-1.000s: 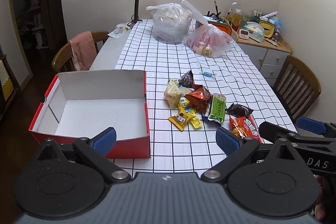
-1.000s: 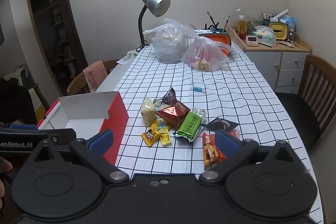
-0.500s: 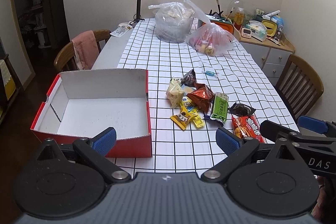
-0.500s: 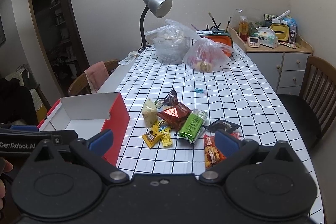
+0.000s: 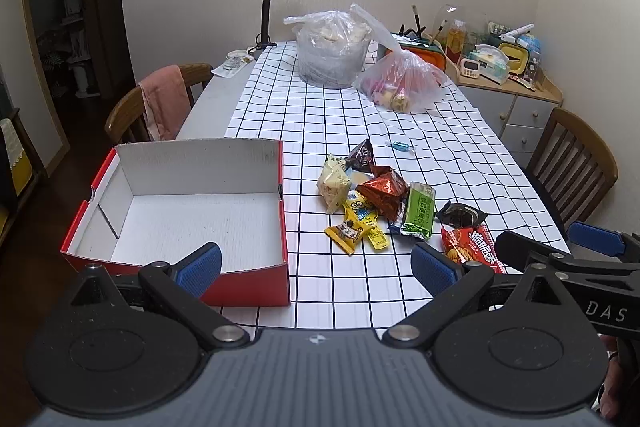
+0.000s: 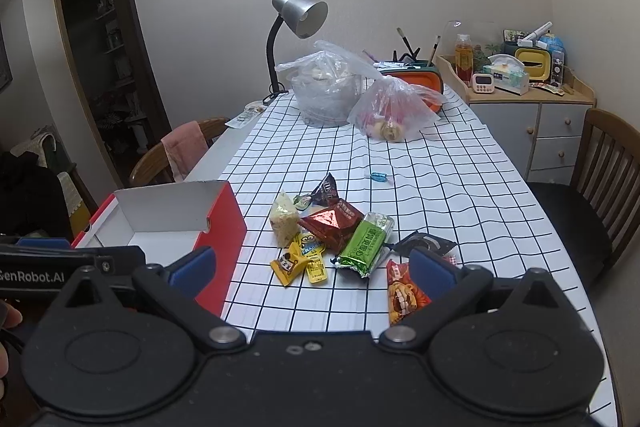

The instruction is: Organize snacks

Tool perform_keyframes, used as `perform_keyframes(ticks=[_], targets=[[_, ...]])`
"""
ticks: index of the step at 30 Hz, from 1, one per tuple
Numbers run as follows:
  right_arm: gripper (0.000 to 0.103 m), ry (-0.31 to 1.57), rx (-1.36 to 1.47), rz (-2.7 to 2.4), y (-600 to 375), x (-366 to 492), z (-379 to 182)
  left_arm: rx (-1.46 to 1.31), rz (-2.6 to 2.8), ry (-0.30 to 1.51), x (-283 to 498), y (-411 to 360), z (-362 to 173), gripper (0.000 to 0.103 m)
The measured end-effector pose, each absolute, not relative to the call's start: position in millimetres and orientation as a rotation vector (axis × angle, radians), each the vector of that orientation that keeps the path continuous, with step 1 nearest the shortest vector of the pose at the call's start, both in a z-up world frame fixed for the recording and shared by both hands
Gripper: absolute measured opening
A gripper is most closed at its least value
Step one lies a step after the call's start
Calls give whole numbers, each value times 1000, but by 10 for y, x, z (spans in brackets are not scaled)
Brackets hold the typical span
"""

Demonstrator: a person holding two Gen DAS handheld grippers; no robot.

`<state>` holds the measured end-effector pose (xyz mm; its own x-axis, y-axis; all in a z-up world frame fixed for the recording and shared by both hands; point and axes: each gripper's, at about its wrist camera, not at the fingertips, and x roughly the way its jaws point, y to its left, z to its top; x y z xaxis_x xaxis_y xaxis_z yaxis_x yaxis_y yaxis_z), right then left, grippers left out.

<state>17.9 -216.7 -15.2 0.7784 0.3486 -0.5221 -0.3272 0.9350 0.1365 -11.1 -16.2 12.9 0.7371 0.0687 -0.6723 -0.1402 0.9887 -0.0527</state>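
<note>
You are holding the left gripper (image 5: 316, 263) and right gripper (image 6: 312, 265) spread, gripping nothing; snacks (image 5: 384, 203) are lying at one o'clock of the box (image 5: 248, 287).

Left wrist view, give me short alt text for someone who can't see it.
An empty red shoebox sits left of a pile of snack packets on a grid-patterned tablecloth. The open left tool hovers in front, holding nothing; the right tool enters at right.

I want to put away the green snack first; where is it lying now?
In both wrist views the green snack packet lies on the checked tablecloth, at the right of the snack pile, between the red-brown foil bag and the black wrapper.
</note>
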Motion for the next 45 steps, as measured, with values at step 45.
perform_keyframes(ticks=[45], targets=[[100, 637, -31, 290, -2521, 688, -641, -30, 19, 798, 470, -489, -263, 102]])
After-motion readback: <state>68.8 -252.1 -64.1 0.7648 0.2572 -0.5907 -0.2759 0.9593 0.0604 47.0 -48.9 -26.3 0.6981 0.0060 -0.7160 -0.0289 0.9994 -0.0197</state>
